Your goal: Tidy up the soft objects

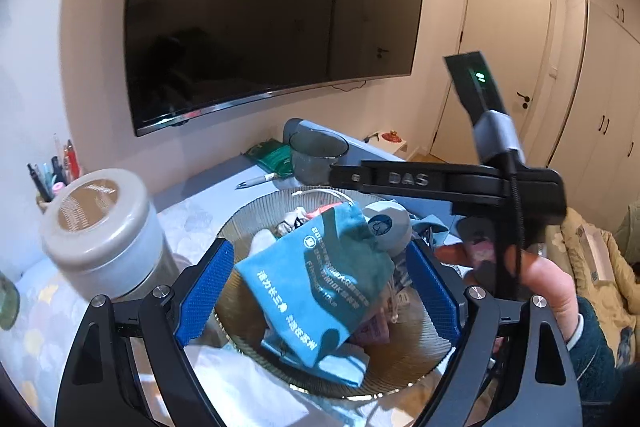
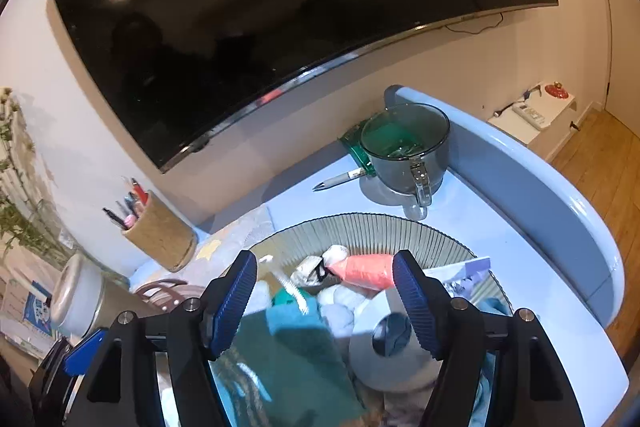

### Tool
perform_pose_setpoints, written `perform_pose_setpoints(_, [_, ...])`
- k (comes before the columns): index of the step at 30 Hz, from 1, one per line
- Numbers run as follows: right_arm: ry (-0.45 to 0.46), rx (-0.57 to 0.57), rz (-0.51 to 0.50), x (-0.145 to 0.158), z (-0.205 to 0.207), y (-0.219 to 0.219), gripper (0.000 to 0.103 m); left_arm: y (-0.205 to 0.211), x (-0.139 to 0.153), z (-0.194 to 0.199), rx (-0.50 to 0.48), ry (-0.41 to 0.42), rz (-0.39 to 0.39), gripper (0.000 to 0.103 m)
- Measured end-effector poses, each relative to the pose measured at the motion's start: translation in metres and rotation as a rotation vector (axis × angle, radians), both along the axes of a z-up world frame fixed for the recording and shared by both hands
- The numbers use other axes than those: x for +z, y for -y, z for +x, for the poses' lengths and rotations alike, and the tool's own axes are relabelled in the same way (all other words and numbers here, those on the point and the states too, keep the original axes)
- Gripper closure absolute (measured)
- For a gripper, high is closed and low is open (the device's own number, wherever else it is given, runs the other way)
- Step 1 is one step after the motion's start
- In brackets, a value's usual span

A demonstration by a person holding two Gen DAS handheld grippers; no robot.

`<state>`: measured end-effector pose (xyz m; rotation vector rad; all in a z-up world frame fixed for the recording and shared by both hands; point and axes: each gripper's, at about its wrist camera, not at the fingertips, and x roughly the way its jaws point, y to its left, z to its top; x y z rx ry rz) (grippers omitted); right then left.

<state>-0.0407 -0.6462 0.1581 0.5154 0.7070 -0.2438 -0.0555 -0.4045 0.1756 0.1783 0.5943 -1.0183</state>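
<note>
Two hand-held grippers: both above ribbed glass bowl (image 2: 372, 227) on the surface.
Left hand-held gripper (image 1: 320, 285): spread, straddling teal pouch (image 1: 316, 283), pads clear.
Right hand-held gripper (image 2: 326, 301): spread, pinching nothing.
Soft objects: piled in bowl.

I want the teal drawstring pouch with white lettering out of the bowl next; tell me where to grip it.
Grip the teal drawstring pouch at its gathered neck, from above: it lies topmost in the ribbed glass bowl, neck bunched narrow.

Teal printed pouch (image 1: 316, 287) lies atop soft items in ribbed glass bowl (image 1: 416, 351).
</note>
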Motion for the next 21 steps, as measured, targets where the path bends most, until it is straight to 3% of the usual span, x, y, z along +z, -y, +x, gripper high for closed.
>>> perform_pose_setpoints(8, [0.061,0.037,-0.027,0.029,-0.040,-0.037,0.034,-0.023,0.007,-0.019,0.069,0.040,0.038,0.016])
perform_pose_setpoints(12, [0.064,0.071,-0.098,0.040,-0.049,-0.069,0.018,-0.044,0.010,-0.030,0.090,0.057,0.044,0.016])
perform_pose_setpoints(21, [0.068,0.257,-0.147,0.048,-0.050,-0.171,0.018,-0.127,0.022,-0.040,0.224,0.126,0.079,0.016])
